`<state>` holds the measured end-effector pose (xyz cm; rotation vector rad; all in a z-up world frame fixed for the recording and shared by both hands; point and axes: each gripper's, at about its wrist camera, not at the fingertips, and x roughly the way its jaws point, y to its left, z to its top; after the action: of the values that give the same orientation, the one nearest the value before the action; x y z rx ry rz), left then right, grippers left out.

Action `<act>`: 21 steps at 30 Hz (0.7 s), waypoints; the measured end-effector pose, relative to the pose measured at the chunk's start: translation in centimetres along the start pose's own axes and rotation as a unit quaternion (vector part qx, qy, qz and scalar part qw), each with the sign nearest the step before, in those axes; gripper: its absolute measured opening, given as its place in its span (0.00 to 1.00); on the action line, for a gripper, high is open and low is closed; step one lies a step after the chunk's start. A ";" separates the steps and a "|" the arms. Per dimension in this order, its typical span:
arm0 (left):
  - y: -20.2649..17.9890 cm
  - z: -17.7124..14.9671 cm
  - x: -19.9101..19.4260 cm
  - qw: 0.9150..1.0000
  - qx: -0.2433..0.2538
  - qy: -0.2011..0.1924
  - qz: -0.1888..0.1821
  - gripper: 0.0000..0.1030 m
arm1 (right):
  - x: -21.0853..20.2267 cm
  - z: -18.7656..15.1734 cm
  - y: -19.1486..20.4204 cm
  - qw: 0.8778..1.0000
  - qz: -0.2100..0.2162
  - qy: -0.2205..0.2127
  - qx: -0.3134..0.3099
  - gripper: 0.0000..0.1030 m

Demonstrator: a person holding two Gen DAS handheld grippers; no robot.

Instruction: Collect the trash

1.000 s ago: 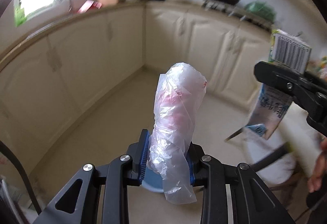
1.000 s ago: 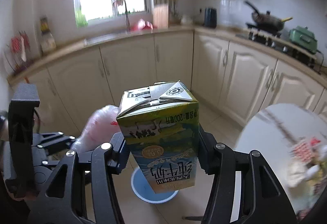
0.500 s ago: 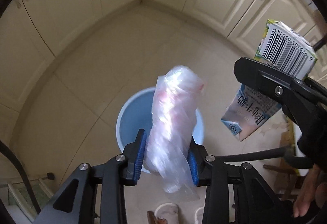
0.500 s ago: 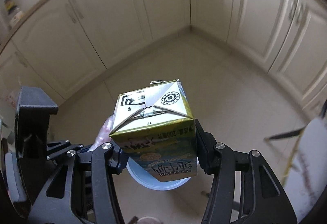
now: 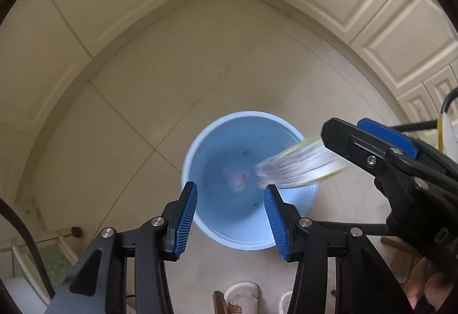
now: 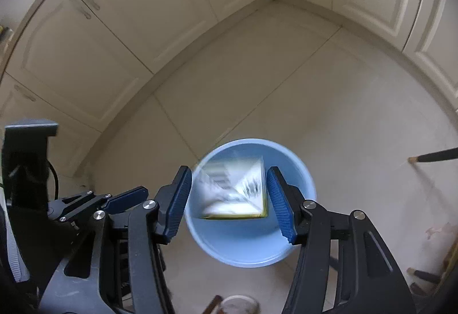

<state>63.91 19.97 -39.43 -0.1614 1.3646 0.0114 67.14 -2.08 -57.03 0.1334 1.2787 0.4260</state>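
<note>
A light blue bin (image 5: 246,236) stands on the tiled floor below both grippers; it also shows in the right wrist view (image 6: 249,251). My left gripper (image 5: 230,193) is open and empty above the bin. The crumpled plastic bag (image 5: 237,180) lies blurred at the bin's bottom. My right gripper (image 6: 229,185) is open above the bin. The milk carton (image 6: 237,191) is blurred in mid-fall between the right fingers and the bin; in the left wrist view the carton (image 5: 297,166) streaks over the bin's right rim. The right gripper also shows in the left wrist view (image 5: 366,139).
Cream cabinet doors (image 5: 372,7) line the floor on two sides and meet in a corner. A chair or table leg (image 6: 432,155) crosses at the right. Shoes (image 5: 243,296) show at the bottom edge. A black cable (image 5: 20,231) hangs at the left.
Both grippers tilted down over the bin and opened. The plastic bag dropped into the bin, and the milk carton left the right gripper and is falling.
</note>
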 end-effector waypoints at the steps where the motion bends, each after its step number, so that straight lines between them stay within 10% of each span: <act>1: 0.1 0.0 -0.3 1.000 -0.002 -0.004 0.003 0.44 | -0.3 0.0 0.1 1.000 -0.001 -0.002 -0.002 0.51; 11: -2.9 -4.2 -12.3 0.988 -0.045 -0.136 0.055 0.48 | -11.5 -0.7 7.4 0.995 -0.014 -0.075 -0.070 0.93; 21: -12.7 -12.3 -28.2 0.937 -0.027 -0.336 0.087 0.83 | -29.8 -5.5 14.1 0.961 -0.084 -0.231 -0.128 1.00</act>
<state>47.39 8.37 -12.98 -0.0696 0.6894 0.2334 52.03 -1.26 -27.21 -0.0920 0.7603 0.3827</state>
